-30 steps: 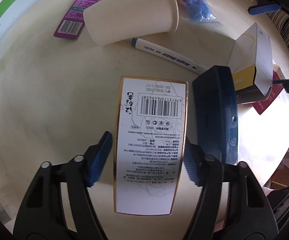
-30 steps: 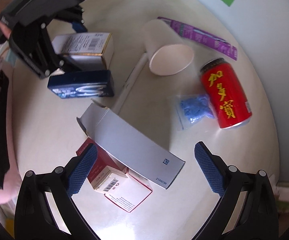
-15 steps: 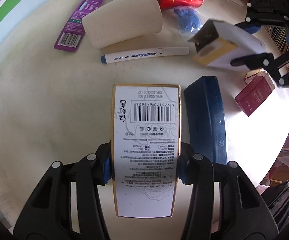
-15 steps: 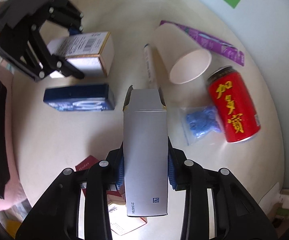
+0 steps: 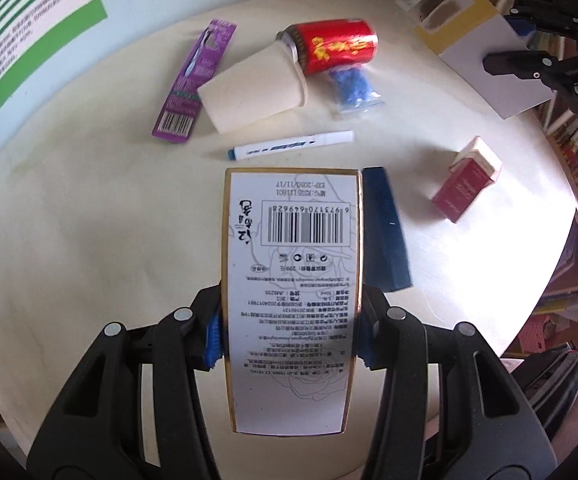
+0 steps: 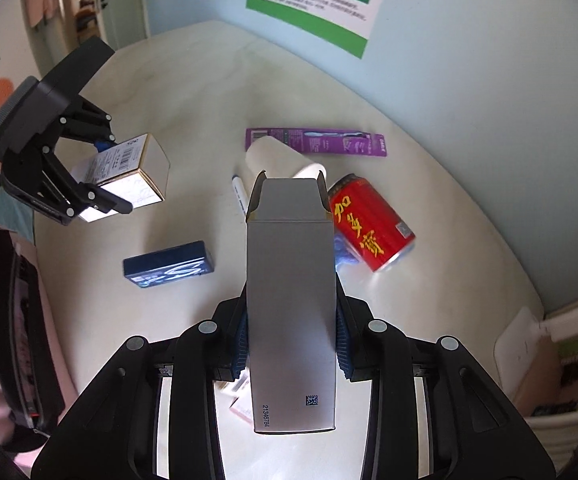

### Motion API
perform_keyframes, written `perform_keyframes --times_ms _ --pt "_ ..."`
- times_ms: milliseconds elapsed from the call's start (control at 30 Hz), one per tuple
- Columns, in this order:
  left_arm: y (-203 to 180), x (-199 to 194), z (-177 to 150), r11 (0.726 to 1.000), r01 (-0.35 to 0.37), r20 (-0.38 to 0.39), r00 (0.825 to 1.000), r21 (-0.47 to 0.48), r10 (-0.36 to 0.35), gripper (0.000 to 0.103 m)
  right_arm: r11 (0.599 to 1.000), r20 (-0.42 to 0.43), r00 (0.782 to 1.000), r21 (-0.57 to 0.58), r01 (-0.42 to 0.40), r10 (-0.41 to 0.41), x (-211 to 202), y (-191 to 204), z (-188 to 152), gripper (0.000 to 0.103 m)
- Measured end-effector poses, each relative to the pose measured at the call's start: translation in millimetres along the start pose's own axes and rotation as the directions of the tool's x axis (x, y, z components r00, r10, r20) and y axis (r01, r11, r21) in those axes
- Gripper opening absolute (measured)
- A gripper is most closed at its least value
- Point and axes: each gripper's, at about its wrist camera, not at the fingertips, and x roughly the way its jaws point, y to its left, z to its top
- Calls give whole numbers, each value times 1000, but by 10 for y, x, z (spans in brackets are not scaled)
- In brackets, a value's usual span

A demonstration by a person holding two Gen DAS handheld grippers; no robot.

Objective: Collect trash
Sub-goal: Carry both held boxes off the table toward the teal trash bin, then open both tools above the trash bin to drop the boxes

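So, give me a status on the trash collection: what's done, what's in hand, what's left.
Done: nothing visibly binned; no bin is in view. In hand: the left gripper clamps the barcode box, the right gripper clamps the grey carton, both off the table. Left: the red can, paper cup, purple pack, marker, blue bag, dark blue box and red box.

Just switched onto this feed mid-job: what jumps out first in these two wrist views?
Each gripper holds a carton off the table: the left gripper is shut on a white gold-edged box with its barcode facing the camera, and the right gripper is shut on a grey open-flapped carton. Beyond them on the round table, a red can lies on its side beside a tipped paper cup.
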Motion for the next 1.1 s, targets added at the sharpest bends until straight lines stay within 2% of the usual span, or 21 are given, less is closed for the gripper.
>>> perform_keyframes --times_ms 133,233,333,433,567,633,733,833,1000,1100 --pt "-199 -180 31 995 18 28 999 100 -21 47 998 -1 999 54 44 -44 -241 160 -226 35" --pt "-330 -342 -3 981 54 38 997 188 -62 47 988 -7 997 132 80 -80 -408 283 -479 35" --pt "-598 -378 -25 951 101 30 993 291 -114 47 961 -19 993 250 117 -116 -573 424 -802 35" --pt "-934 -363 -73 903 161 -5 985 398 -173 47 909 -41 988 388 151 -147 -748 625 -1195 35" --pt "-1444 -325 -265 802 252 -86 966 542 -245 47 798 -98 978 566 207 -184 -973 1027 -1760 35" --pt "-1717 -275 -419 738 301 -142 952 605 -271 47 730 -133 972 642 234 -195 -1067 1260 -2070 35" --pt "-2101 -279 -696 642 342 -201 937 687 -284 47 616 -186 962 740 271 -200 -1204 1661 -2549 35" --pt "-2450 -221 -936 572 374 -254 926 730 -281 47 508 -229 957 811 290 -181 -1256 2045 -2990 35" --pt "-2986 -113 -1270 498 401 -305 914 769 -266 47 341 -225 971 909 241 -86 -1136 2499 -3612 35" --pt "-3318 -47 -1526 484 424 -343 905 765 -250 47 266 -209 977 940 214 -47 -1112 2701 -3911 35"
